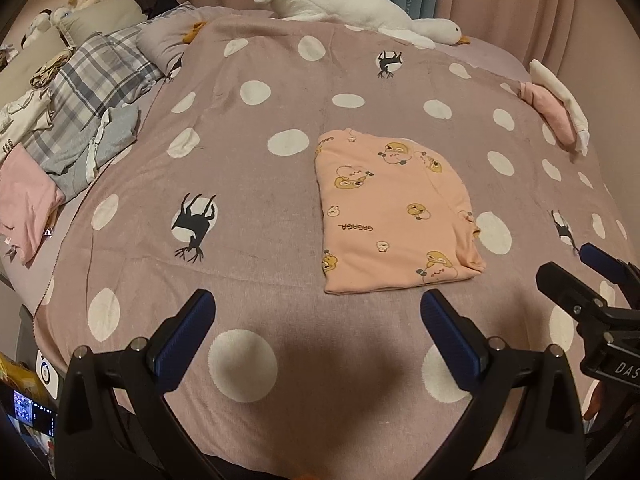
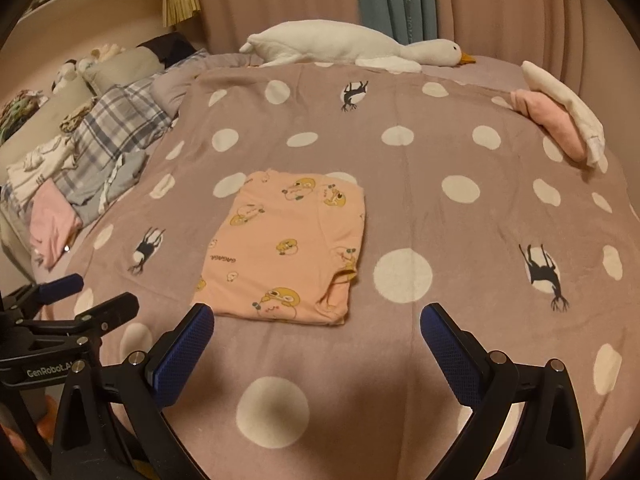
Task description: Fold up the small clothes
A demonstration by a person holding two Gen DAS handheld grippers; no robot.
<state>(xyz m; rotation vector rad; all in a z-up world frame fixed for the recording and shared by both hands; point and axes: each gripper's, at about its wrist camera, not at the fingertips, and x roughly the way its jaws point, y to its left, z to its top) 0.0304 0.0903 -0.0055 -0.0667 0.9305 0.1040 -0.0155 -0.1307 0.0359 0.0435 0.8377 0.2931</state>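
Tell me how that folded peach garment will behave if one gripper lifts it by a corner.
The peach garment looks like thin, soft cloth, so it will likely droop and unfold. It lies flat in loose layers on the blanket, so it is probably light and a push may bunch it.

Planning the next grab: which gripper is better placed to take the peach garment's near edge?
Right, narrowly. In its own view the garment lies almost straight ahead of the open right gripper, its near edge just beyond the fingertips. From the left gripper, also open, the garment sits off to the right.
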